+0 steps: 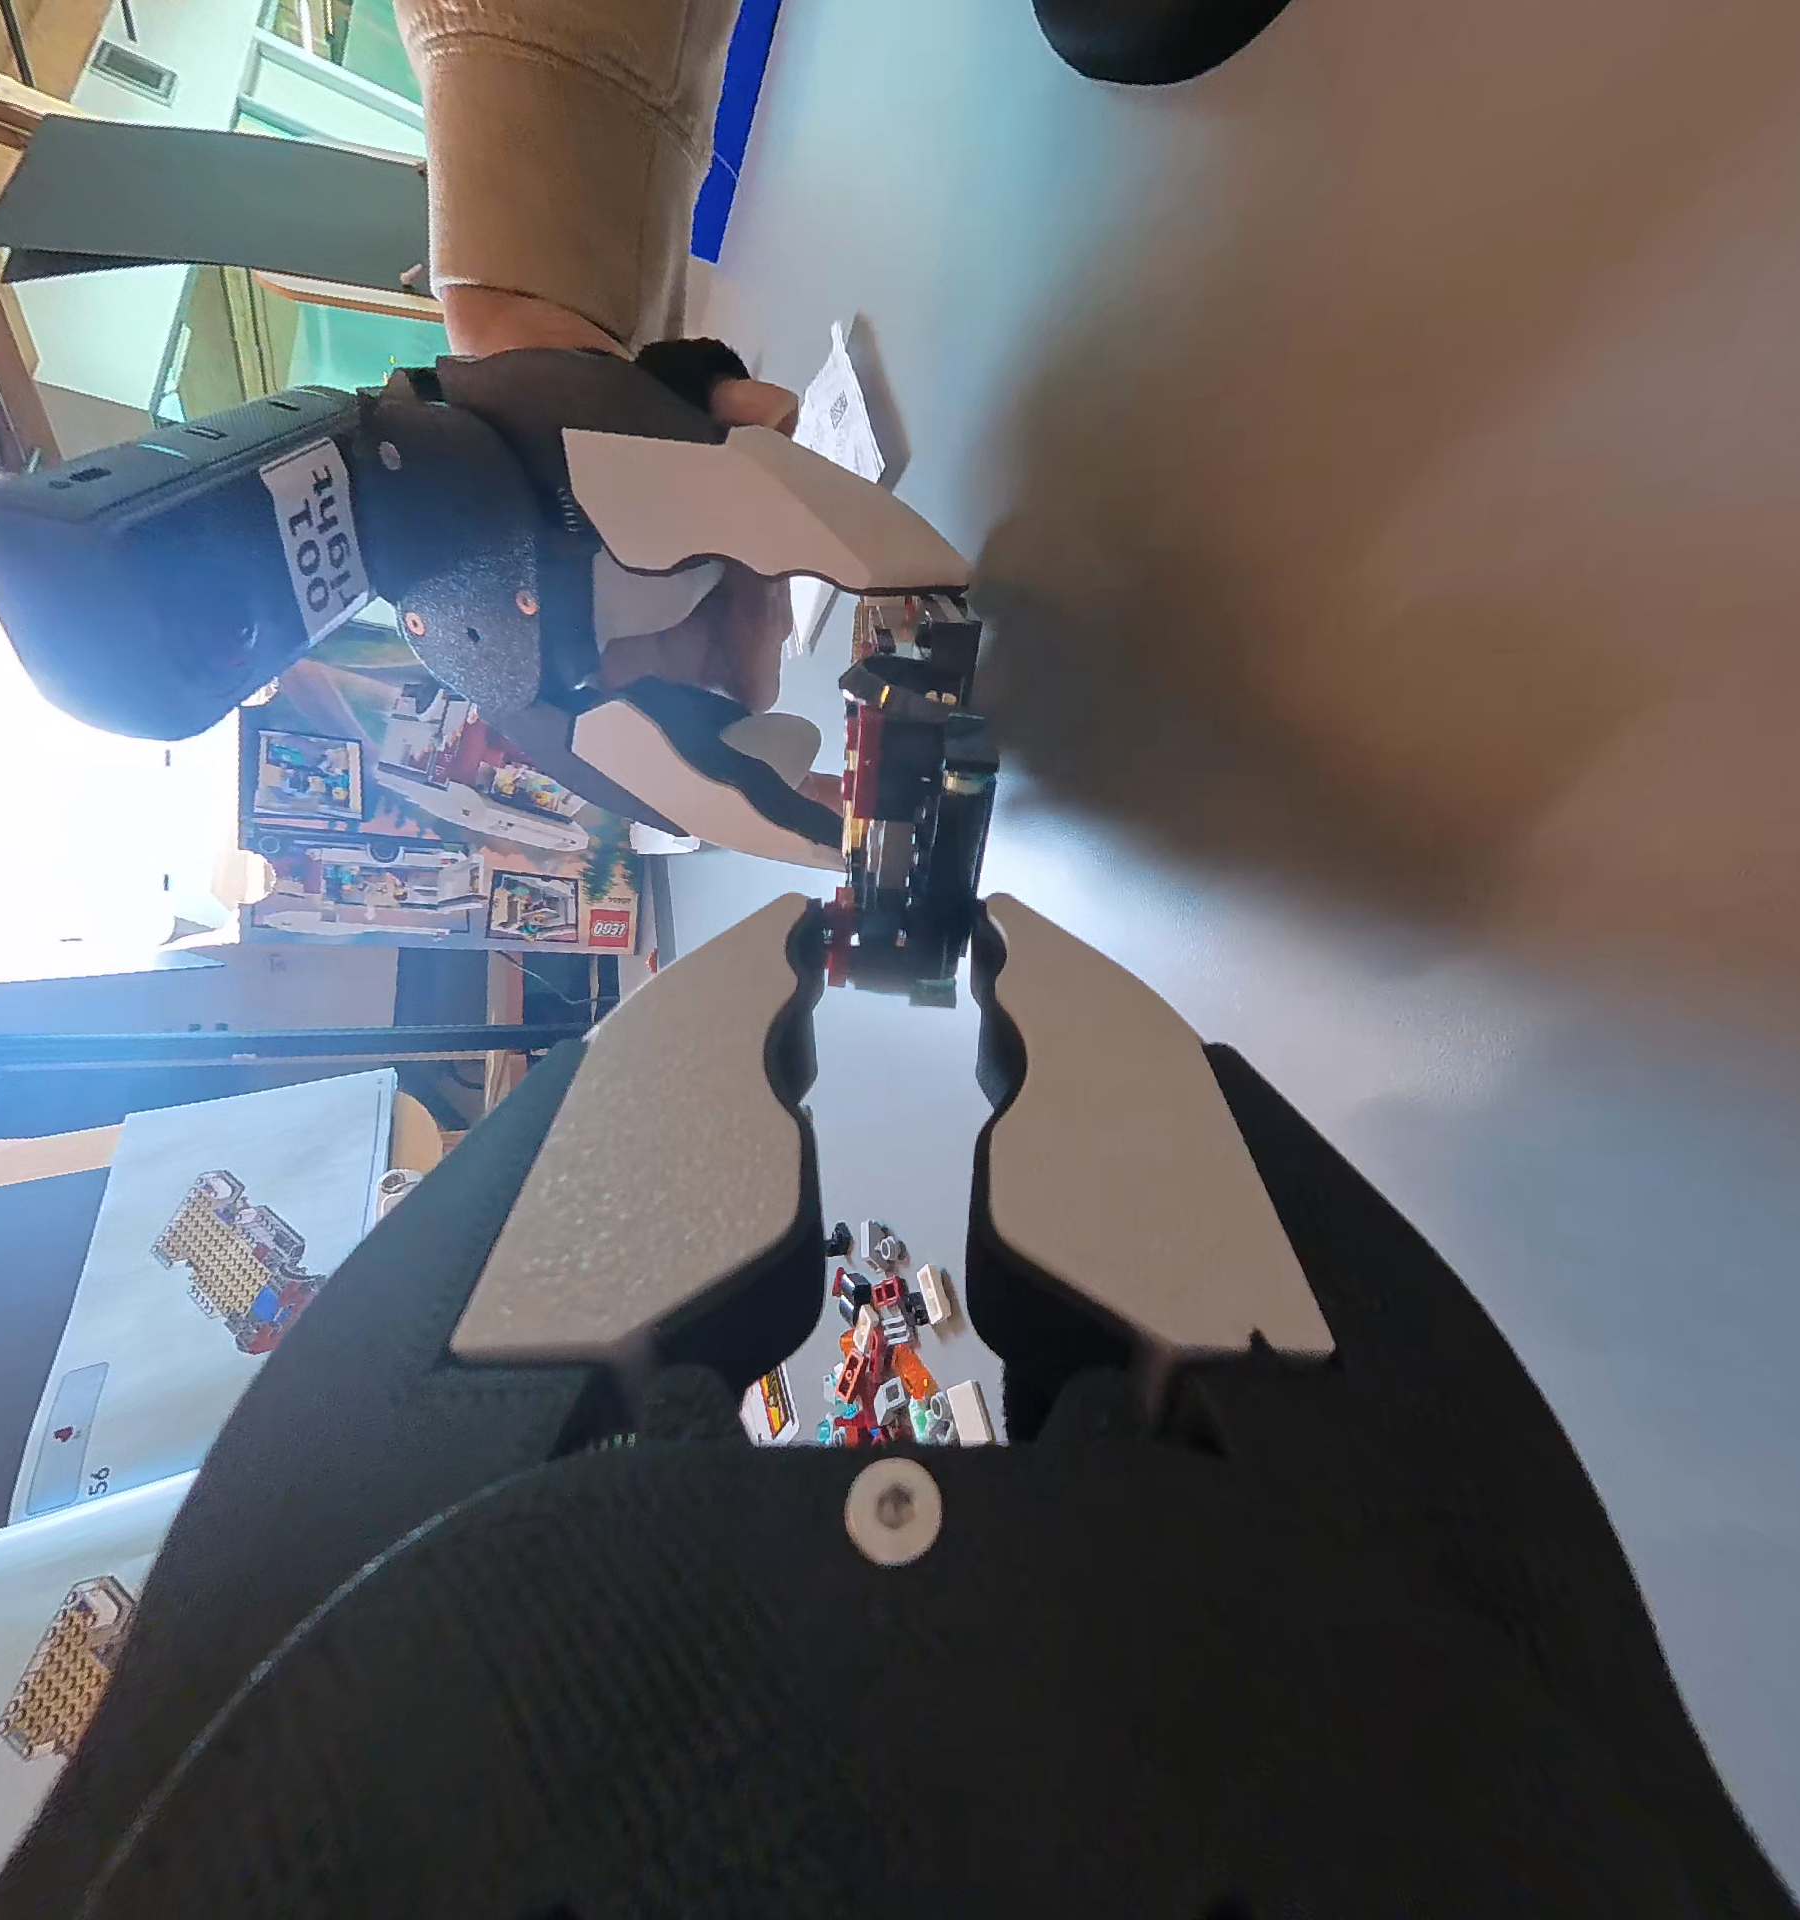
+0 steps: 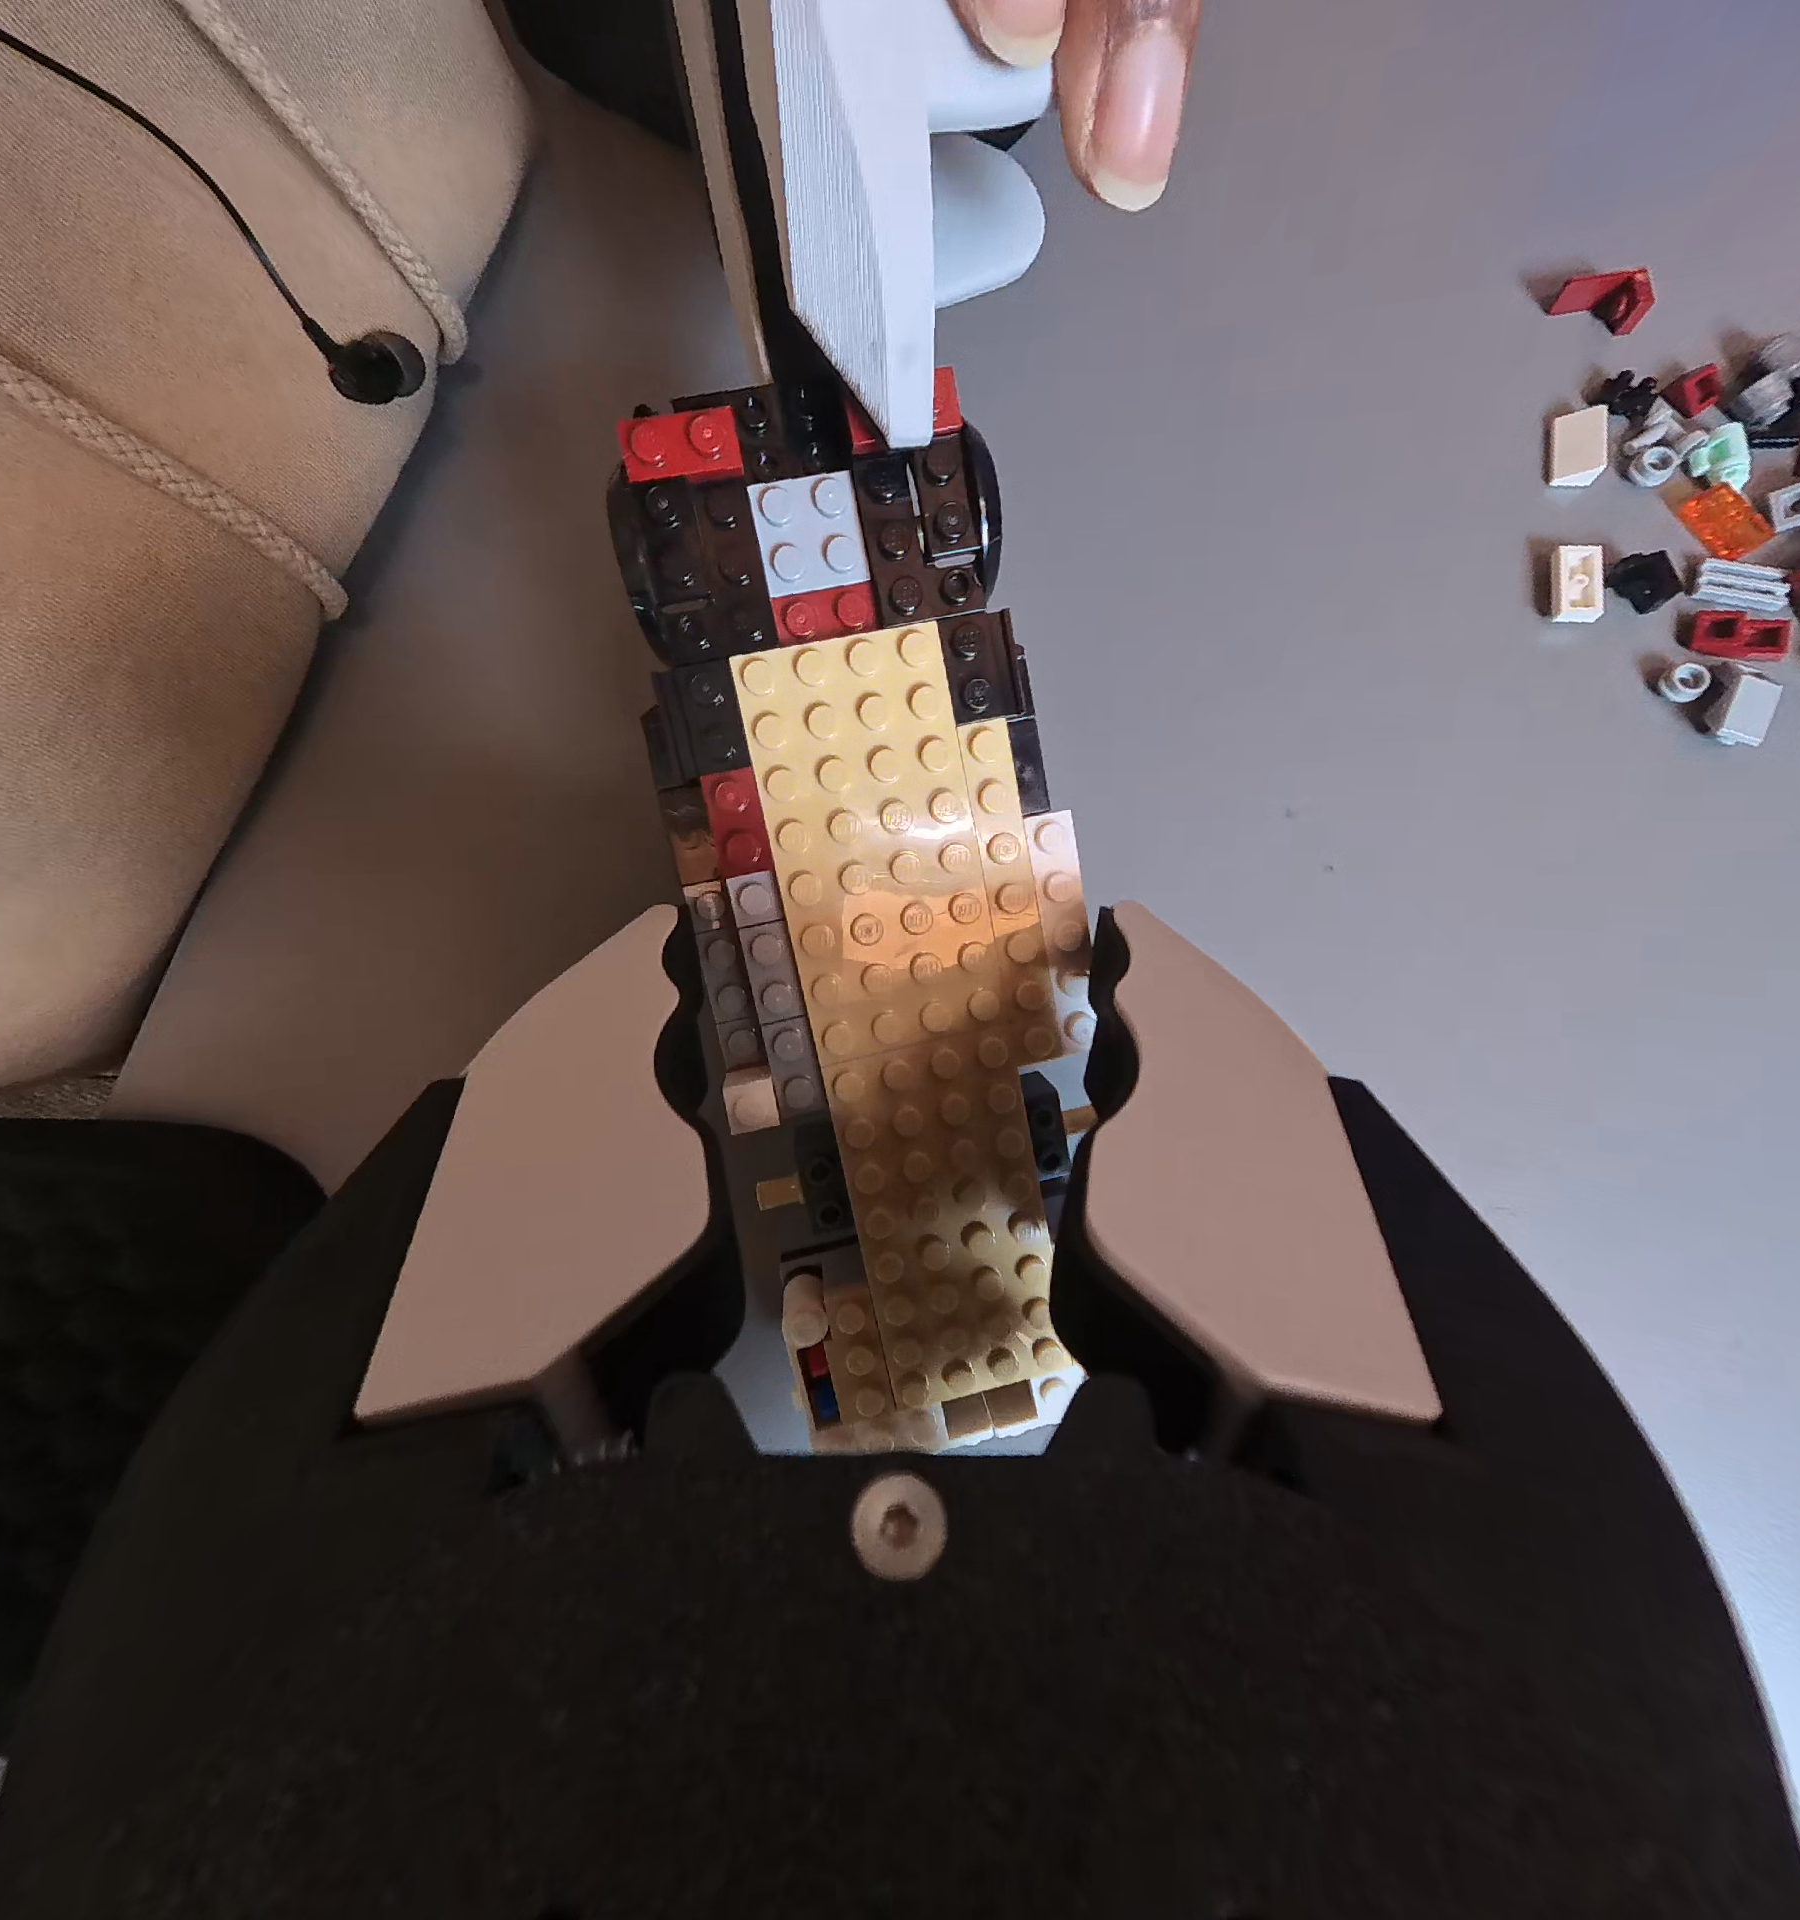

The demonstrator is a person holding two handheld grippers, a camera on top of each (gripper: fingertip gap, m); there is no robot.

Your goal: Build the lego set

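The brick model (image 2: 875,935), a long build with a tan studded deck and black, red and grey plates at its far end, lies on the grey table (image 2: 1395,935), lengthwise between the two tools. The right gripper (image 2: 888,971) straddles the near half of the model: its pads (image 2: 1114,997) sit against the grey strip on one side and the pale edge on the other, so it appears to clamp the model across its width. The left gripper (image 1: 896,935) meets the opposite end, its fingertips (image 1: 1000,935) closed on the black and red end block from top and bottom. In the right wrist view its white finger (image 2: 854,260) comes down onto the red plates at the far end, with a person's finger (image 2: 1124,104) beside it.

With both tools on one build, the hold probably works best if squeeze stays even and neither end twists, since stacked plates can part at a seam. The left tips bite only a narrow end, so a gentle, straight pull or push seems safer than levering.

Loose small bricks (image 2: 1727,509) lie scattered well apart to one side. A printed box (image 1: 439,831) and an open instruction booklet (image 1: 231,1278) sit beyond.
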